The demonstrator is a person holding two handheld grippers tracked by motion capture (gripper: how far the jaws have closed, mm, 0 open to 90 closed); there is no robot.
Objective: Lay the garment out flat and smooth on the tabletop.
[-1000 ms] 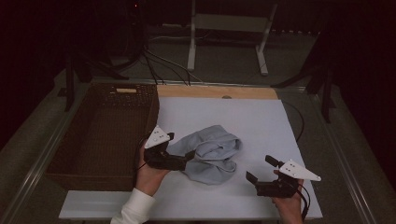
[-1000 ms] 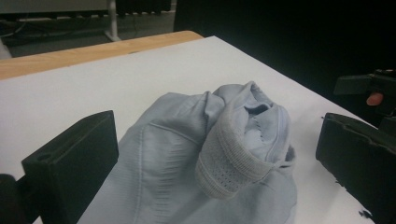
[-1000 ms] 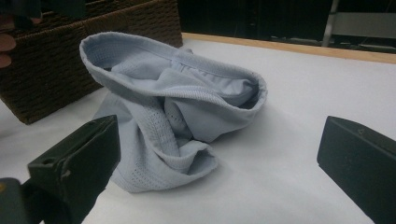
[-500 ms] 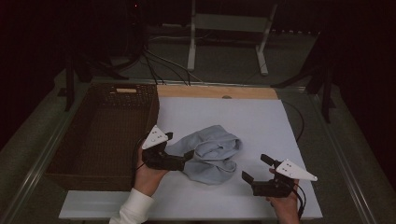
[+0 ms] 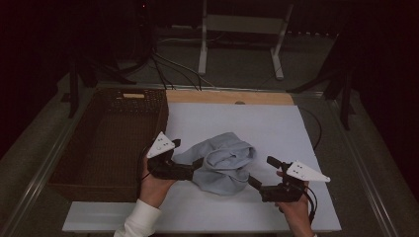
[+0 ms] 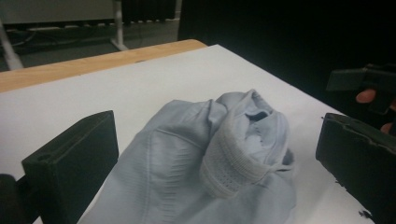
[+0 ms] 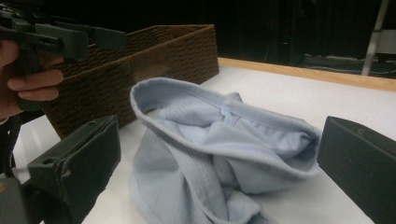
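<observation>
A crumpled light-blue garment (image 5: 223,164) lies on the white tabletop (image 5: 276,123), a little left of centre. My left gripper (image 5: 194,169) is at its left edge, jaws open, with the cloth (image 6: 205,154) lying between and beyond them; its midpoint (image 6: 212,140) is over the fabric. My right gripper (image 5: 263,171) is just right of the garment, open too, facing the bunched cloth (image 7: 219,140) from close by, midpoint (image 7: 217,156). Neither gripper holds anything.
A dark woven basket (image 5: 108,138) stands along the left side of the table, right behind my left hand; its wall (image 7: 140,70) rises behind the garment. Stands and cables (image 5: 163,64) are on the floor beyond the table's wooden far edge (image 5: 227,97).
My right gripper has moved left and slightly away from me, closer to the garment. The left gripper and the cloth have barely moved.
</observation>
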